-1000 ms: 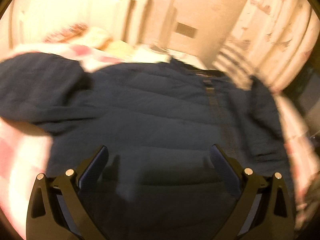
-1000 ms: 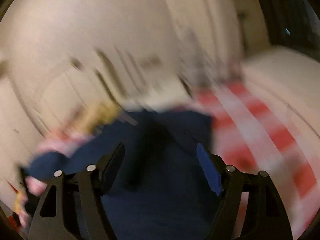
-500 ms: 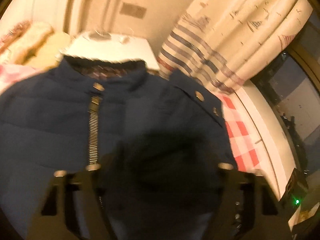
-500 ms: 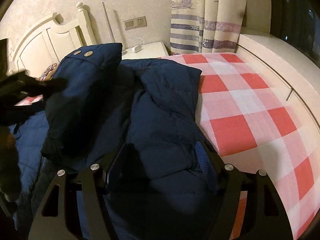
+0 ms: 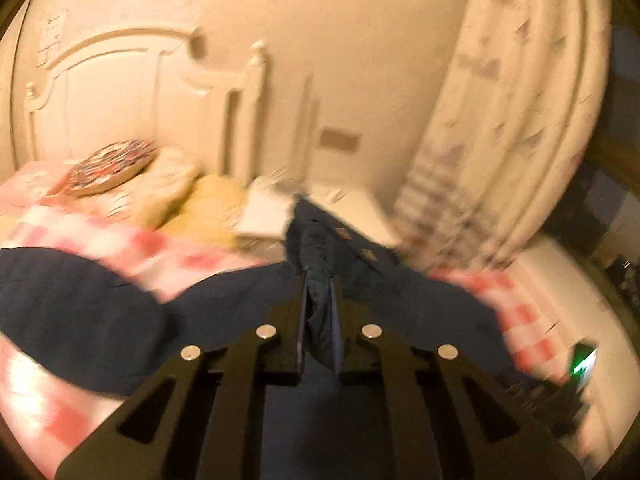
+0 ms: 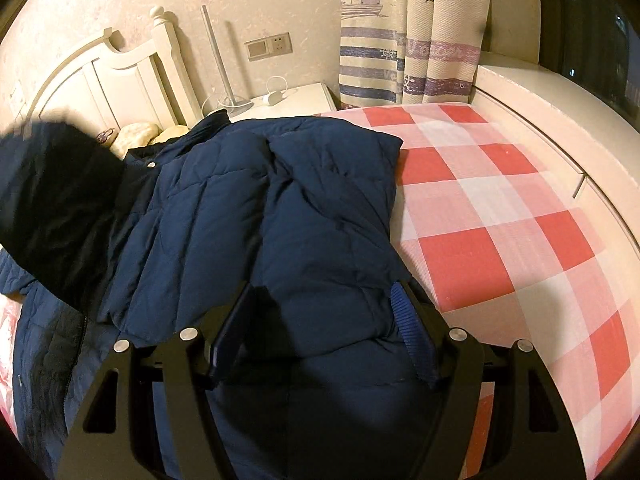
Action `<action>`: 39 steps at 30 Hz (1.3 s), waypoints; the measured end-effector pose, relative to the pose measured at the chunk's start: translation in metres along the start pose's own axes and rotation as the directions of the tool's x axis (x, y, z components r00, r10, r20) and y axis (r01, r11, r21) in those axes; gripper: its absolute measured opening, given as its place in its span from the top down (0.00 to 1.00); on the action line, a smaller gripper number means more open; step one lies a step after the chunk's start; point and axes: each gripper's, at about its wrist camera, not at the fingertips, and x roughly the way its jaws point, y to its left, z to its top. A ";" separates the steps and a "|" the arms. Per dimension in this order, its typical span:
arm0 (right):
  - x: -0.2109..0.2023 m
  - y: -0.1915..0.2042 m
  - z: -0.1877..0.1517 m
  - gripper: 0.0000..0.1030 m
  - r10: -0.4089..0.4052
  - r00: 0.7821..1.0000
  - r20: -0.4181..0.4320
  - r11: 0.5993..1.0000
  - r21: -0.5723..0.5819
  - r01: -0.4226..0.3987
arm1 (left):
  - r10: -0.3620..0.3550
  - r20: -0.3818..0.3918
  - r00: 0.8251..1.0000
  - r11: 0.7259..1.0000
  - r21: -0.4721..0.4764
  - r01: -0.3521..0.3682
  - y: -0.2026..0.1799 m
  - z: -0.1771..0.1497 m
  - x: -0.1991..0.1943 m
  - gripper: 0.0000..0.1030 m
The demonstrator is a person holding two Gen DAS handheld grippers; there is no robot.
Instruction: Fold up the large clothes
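A navy quilted puffer jacket [image 6: 248, 208] lies on a bed with a red-and-white checked cover [image 6: 500, 208]. My left gripper [image 5: 319, 280] is shut on a fold of the jacket [image 5: 320, 248] with snap buttons, holding it lifted above the rest of the jacket [image 5: 100, 312]; this view is blurred. My right gripper [image 6: 324, 292] is open, its jaws standing on either side of the jacket's right sleeve, low over it. A dark blurred mass of lifted jacket [image 6: 56, 208] fills the left of the right wrist view.
A white headboard [image 6: 116, 76] and pillows [image 5: 160, 192] stand at the bed's far end. A white nightstand [image 6: 288, 100] with a cable sits beside it. Striped curtains [image 6: 404, 40] and a white window ledge [image 6: 552, 120] run along the right.
My left gripper has shut on a fold of the jacket and swung up and left with it. My right gripper stays open over the sleeve.
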 end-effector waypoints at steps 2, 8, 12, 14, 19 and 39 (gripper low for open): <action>0.000 0.000 0.000 0.32 -0.001 1.000 -0.001 1.000 -0.002 0.001 | 0.044 -0.078 0.996 0.999 -0.013 -0.045 0.032 -0.014 0.013 0.88; 0.000 0.000 0.000 0.32 -0.005 1.000 -0.004 1.000 -0.003 0.005 | 0.330 -0.136 0.934 0.944 0.030 -0.329 0.086 -0.064 0.040 0.44; 0.000 0.001 0.000 0.32 -0.005 1.000 -0.003 1.000 -0.003 0.005 | 0.274 -0.037 0.961 0.959 -0.071 -0.276 0.077 -0.051 0.018 0.38; -0.001 0.000 0.000 0.32 0.001 1.000 -0.001 1.000 0.002 -0.001 | 0.212 -0.039 0.977 0.977 0.020 -0.211 0.047 -0.045 0.025 0.36; -0.001 0.000 0.000 0.29 0.010 1.000 -0.001 1.000 0.002 -0.010 | 0.227 -0.234 0.945 0.969 0.154 -0.195 0.007 -0.068 0.104 0.30; 0.061 0.101 0.063 0.24 -0.010 0.997 -0.074 0.974 -0.228 -0.007 | 0.280 -0.246 0.928 0.952 0.198 -0.234 0.008 -0.101 0.119 0.03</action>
